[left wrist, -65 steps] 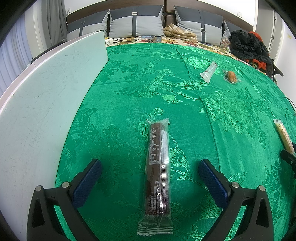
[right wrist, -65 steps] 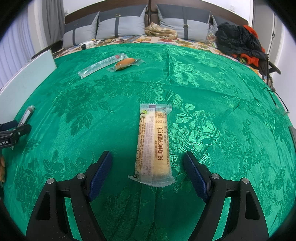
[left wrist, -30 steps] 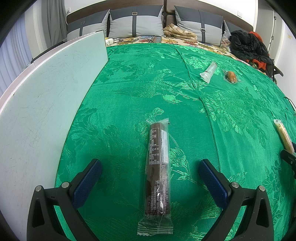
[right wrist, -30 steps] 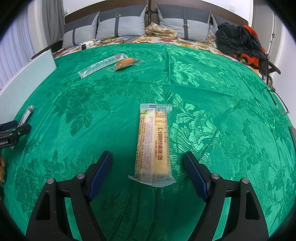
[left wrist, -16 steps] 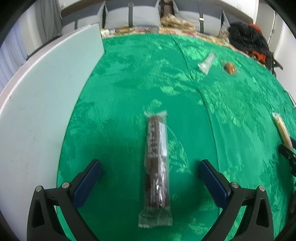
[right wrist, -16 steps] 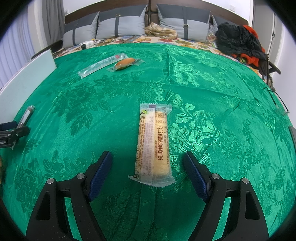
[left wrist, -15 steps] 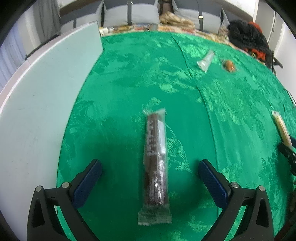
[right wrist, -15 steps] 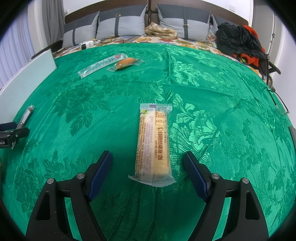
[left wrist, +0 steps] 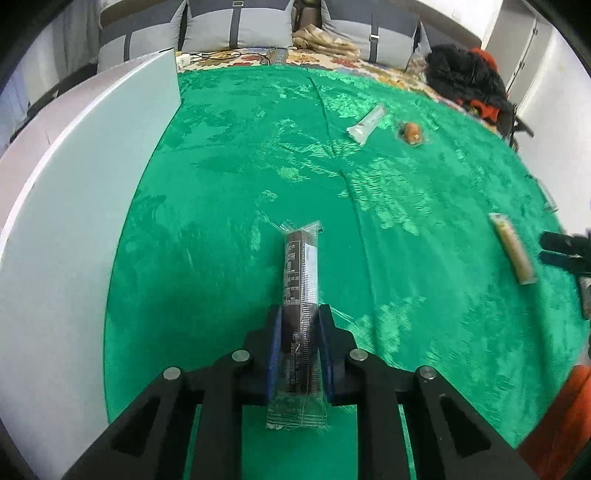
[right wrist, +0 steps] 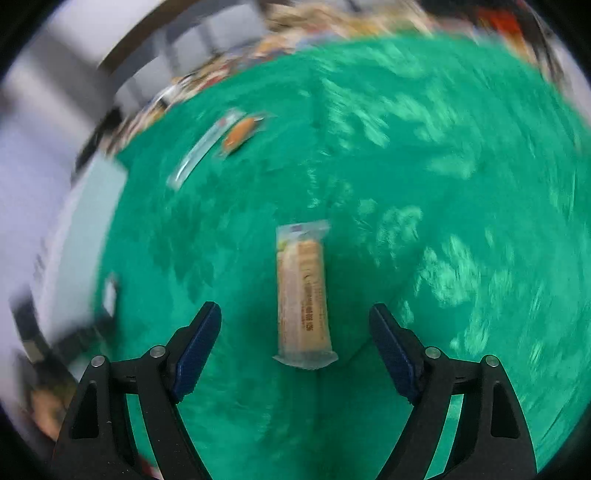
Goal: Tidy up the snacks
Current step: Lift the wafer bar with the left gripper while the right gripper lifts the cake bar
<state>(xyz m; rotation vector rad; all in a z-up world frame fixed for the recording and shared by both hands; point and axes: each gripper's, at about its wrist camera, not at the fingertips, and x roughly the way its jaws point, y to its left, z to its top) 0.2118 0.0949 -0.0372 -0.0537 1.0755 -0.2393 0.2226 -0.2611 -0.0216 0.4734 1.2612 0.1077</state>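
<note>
A bed covered in a glossy green brocade bedspread fills both views, with grey pillows along the headboard at the far end and a dark jacket heaped at the far right corner. A pale flat board lies along the left edge of the bedspread.

The left gripper is clamped on the near half of a dark chocolate bar in clear wrap, its blue pads pressing both long sides; the bar's far end points away along the fingers over the bedspread.

The right gripper, seen in a frame smeared by motion blur, has its jaws wide and opening. A beige wafer pack lies flat on the bedspread between the fingers, clear of both pads. In the left wrist view the same pack sits far to the right, just beside the dark tips of the right gripper.

Farther up the bed, a long clear-wrapped stick and a small orange snack in clear wrap lie close together, well apart from both grippers.
</note>
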